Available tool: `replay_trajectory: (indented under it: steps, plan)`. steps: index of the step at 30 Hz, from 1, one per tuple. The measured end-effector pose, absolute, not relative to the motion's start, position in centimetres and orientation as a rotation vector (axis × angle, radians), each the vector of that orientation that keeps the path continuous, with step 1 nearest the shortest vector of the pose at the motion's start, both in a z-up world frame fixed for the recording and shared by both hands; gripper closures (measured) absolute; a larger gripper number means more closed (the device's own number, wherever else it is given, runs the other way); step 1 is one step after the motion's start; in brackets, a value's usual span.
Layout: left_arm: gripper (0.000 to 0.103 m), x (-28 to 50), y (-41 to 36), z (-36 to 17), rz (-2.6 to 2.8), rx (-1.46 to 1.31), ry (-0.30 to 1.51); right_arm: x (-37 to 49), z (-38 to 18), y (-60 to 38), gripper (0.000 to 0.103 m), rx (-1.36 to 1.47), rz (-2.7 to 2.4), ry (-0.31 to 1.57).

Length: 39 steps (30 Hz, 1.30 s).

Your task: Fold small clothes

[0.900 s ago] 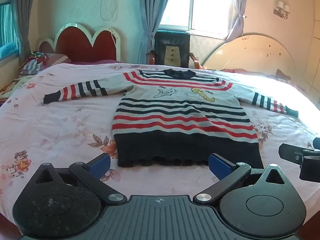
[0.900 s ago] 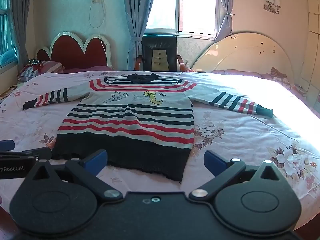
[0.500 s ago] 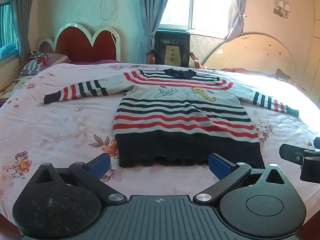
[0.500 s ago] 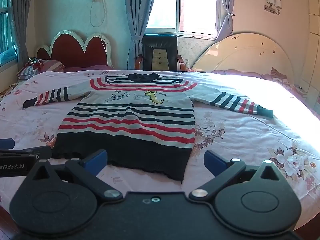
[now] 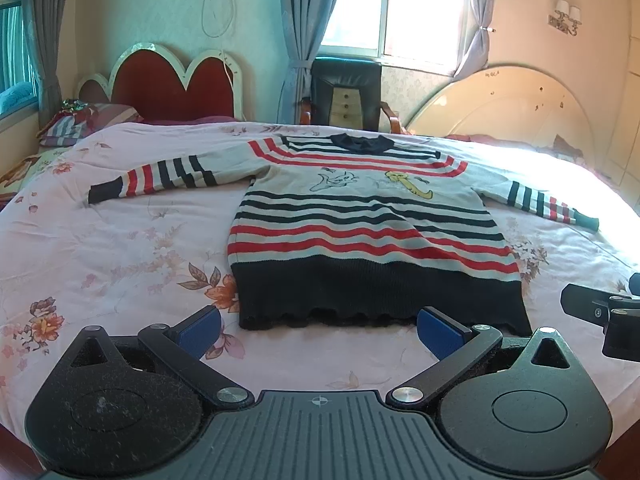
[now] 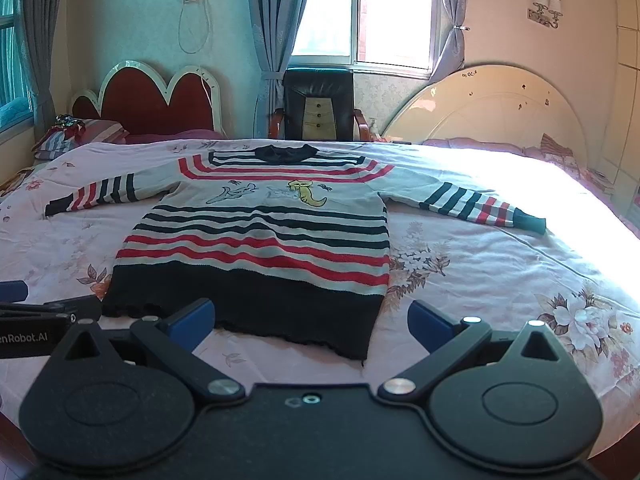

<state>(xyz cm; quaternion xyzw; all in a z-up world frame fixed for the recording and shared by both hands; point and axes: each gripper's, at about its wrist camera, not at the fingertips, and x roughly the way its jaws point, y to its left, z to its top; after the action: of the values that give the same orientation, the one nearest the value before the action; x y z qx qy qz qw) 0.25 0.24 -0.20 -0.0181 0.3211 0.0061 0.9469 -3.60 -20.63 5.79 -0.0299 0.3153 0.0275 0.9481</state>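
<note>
Floral bed (image 5: 100, 248) (sweater (image 5: 360, 232) flat), curtained rm

You have a bed (image 5: 100, 240) under a pink floral sheet (image 6: 480, 272). Past its far edge stands a black leather chair (image 5: 346, 92) below the window (image 6: 360, 8), which is flanked by grey-blue curtains (image 5: 298, 28). A red scalloped headboard (image 5: 168, 84) stands off the far left corner, with a striped pillow (image 5: 76, 126) before it. A cream arched headboard (image 6: 492, 108) lines the far right edge. A wall lamp (image 6: 544, 10) hangs above that.
</note>
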Motion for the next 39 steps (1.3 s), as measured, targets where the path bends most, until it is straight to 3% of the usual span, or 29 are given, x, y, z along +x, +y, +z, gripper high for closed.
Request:
replay_trajectory:
  steps: [39]
  plan:
    - [0.0,0.19,0.35,-0.66,0.008,-0.03,0.654,-3.99,5.83,-20.34,0.001,-0.062,0.042,0.64]
